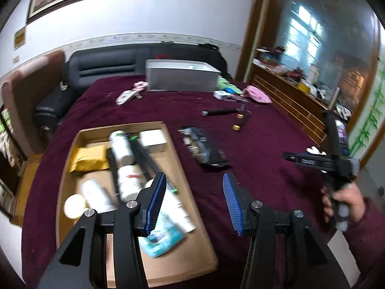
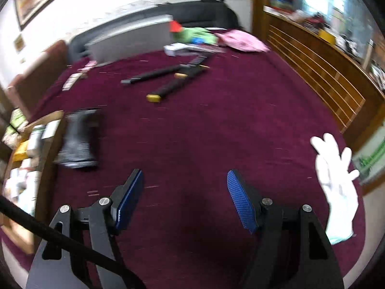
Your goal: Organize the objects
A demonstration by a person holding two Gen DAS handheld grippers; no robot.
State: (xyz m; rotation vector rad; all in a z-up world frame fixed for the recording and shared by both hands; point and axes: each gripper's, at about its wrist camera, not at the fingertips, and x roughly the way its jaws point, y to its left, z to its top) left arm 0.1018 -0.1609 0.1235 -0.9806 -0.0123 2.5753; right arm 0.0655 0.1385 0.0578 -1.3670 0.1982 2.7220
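The left gripper (image 1: 194, 185) hangs over a surface covered with a dark red cloth (image 1: 252, 149); its 2 blue-padded fingers (image 1: 156, 200) stand partly apart with nothing between them. Below it, from 7 to 10 o'clock in the left wrist view, lies a shallow cardboard tray (image 1: 192, 248). In the tray are white bottles (image 1: 121, 148), a yellow packet (image 1: 89, 157) at its far left, a small white box (image 1: 152, 139) at its far end, a round white lid (image 1: 74, 206) at its left wall and a teal and white packet (image 1: 161, 236) toward its near end; motion blur smears the labels.

Just right of the tray, at about 12 o'clock from the fingers, a dark pouch (image 1: 204, 148) lies on the cloth. Farther off toward 1 o'clock are a black stick (image 1: 219, 112) and a black tube with a gold cap (image 1: 238, 125). A grey bin (image 1: 181, 75) sits at the far edge, with a pink cloth (image 1: 258, 94) to its right.

The right gripper (image 2: 185, 187) is open wider, with only bare cloth beneath it. In its view a white glove (image 2: 336, 183) lies at 3 o'clock, the pouch at 10 o'clock and the sticks at 12 o'clock. In the left wrist view, at 3 o'clock, a hand (image 1: 346, 200) holds the right gripper by its handle.
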